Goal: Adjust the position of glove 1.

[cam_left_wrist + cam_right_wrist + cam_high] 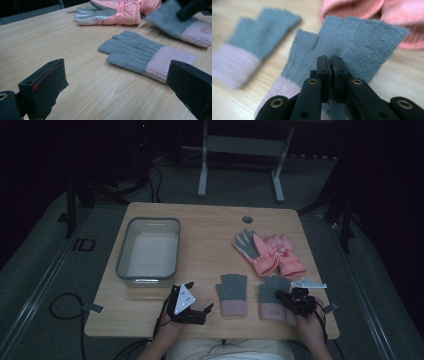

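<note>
On the tabletop (200, 250) near the person, right gripper (331, 65) has its fingers pinched together on the right knit glove (352, 42), left gripper (199, 312) sits wide apart beside the other knit glove (232, 293). Bin (122, 250) looks empty, pink ski gloves (272, 252) untouched, so probably barely started

Grey bin (148, 251), knit gloves (232, 294), pink gloves (270, 254)
</note>
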Action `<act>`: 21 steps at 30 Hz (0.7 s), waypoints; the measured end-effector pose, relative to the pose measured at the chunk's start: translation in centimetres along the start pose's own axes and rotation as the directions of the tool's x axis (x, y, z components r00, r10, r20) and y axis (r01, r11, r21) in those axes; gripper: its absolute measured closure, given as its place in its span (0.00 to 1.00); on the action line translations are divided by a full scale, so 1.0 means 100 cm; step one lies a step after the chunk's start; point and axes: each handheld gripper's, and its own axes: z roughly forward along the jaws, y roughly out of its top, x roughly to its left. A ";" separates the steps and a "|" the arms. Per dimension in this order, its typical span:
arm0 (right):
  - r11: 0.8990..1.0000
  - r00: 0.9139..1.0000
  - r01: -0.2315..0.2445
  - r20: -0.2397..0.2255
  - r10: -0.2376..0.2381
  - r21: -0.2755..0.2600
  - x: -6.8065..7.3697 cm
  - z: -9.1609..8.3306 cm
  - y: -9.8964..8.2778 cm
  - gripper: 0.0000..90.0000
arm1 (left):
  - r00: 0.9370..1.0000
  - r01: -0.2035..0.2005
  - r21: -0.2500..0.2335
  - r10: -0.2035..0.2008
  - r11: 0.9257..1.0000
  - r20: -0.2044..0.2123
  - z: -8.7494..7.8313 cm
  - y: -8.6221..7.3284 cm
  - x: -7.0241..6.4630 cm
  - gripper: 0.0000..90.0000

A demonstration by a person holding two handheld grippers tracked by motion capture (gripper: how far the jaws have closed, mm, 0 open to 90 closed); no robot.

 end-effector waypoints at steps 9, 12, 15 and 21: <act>0.995 0.999 0.025 -0.030 -0.028 -0.099 0.020 -0.023 0.039 0.96 | 1.000 0.001 0.004 -0.001 1.000 -0.001 0.000 0.000 0.000 0.03; 0.992 0.996 0.036 -0.072 -0.045 -0.119 0.035 -0.017 0.050 0.96 | 1.000 0.001 0.002 -0.001 1.000 -0.001 0.000 0.000 0.000 0.03; 0.992 0.990 0.047 -0.124 -0.062 -0.118 0.050 -0.008 0.056 0.96 | 1.000 0.003 0.001 -0.003 1.000 0.002 0.000 0.000 0.000 0.03; 0.992 0.978 0.093 -0.181 -0.107 -0.081 0.075 0.014 0.062 0.96 | 1.000 0.006 -0.001 -0.006 1.000 0.003 0.000 0.000 0.001 0.03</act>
